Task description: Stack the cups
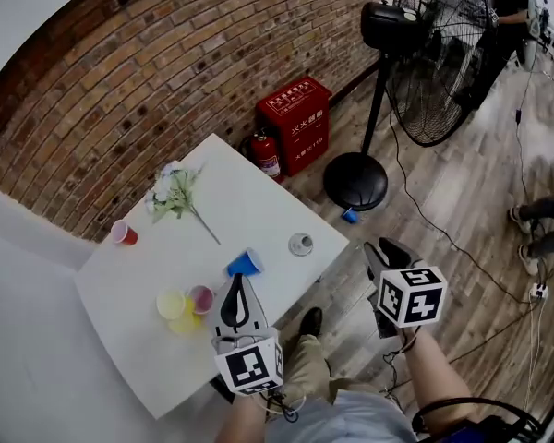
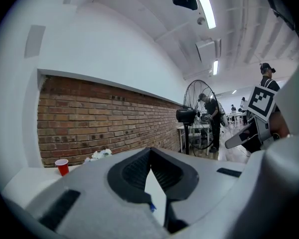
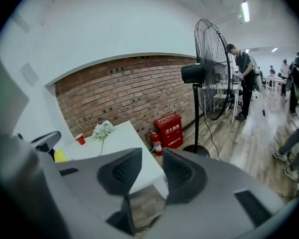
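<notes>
Nothing is being stacked yet: the red cup point(image 1: 123, 233), the blue cup point(image 1: 245, 264) lying on its side, and the yellow cup point(image 1: 171, 305) and pink cup point(image 1: 201, 298) close together are all sitting apart on the white desk point(image 1: 258, 206). The left claw point(image 1: 240, 286) is being held pressed together and empty just beside the blue cup. The right claw point(image 1: 382, 250) is being held spread and empty beyond the desk's edge, so the whole stacking is judged as not yet done.

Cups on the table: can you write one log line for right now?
blue plastic cup: lying on side, unstacked | left hand-held gripper: shut, empty | right hand-held gripper: open, empty
</notes>
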### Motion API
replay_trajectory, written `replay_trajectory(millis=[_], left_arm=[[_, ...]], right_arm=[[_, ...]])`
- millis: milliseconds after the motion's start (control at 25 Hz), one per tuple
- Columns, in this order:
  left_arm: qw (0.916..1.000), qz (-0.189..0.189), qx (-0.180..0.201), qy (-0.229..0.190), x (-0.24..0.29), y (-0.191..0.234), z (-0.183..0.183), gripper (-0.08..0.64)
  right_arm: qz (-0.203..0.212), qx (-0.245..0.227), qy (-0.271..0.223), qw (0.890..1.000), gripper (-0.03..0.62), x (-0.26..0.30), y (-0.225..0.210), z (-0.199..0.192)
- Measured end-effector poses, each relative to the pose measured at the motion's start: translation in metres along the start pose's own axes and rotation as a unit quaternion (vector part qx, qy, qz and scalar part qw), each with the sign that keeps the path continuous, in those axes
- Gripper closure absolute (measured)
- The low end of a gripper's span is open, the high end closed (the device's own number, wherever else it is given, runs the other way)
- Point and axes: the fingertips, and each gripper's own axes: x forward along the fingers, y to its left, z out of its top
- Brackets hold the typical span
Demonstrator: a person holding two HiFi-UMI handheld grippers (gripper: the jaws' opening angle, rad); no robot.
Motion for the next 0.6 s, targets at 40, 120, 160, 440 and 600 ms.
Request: replay_trajectory(millis=[40, 120, 160, 440, 600], left_arm=[[1.0000, -0.005, 0.000, 0.000, 0.009, -0.006, -0.001, 0.551], [0.9999, -0.012, 0.001, 0.001, 0.027, -0.017, -0.002, 0.551], [0.9999, -0.016, 0.003, 0.001, 0.036, -0.023, -0.001, 0.551], [0.9991, -0.038, 0.009, -0.012, 0.107, -0.068, 0.005, 0.551], [0.9995, -0.030, -0.011, -0.009, 0.146, -0.088, 0.003, 0.551]], right_arm=[[-0.004, 0.001, 0.000, 1.000, 0.457, 0.003, -0.008, 0.001], [-0.012, 0.003, 0.002, 1.000, 0.459, 0.011, -0.024, 0.003], [-0.014, 0.005, 0.004, 1.000, 0.460, 0.017, -0.032, 0.004], [-0.017, -0.010, -0.012, 1.000, 0.468, 0.068, -0.081, 0.040], [0.000, -0.033, 0.000, 0.999, 0.472, 0.098, -0.098, 0.059]])
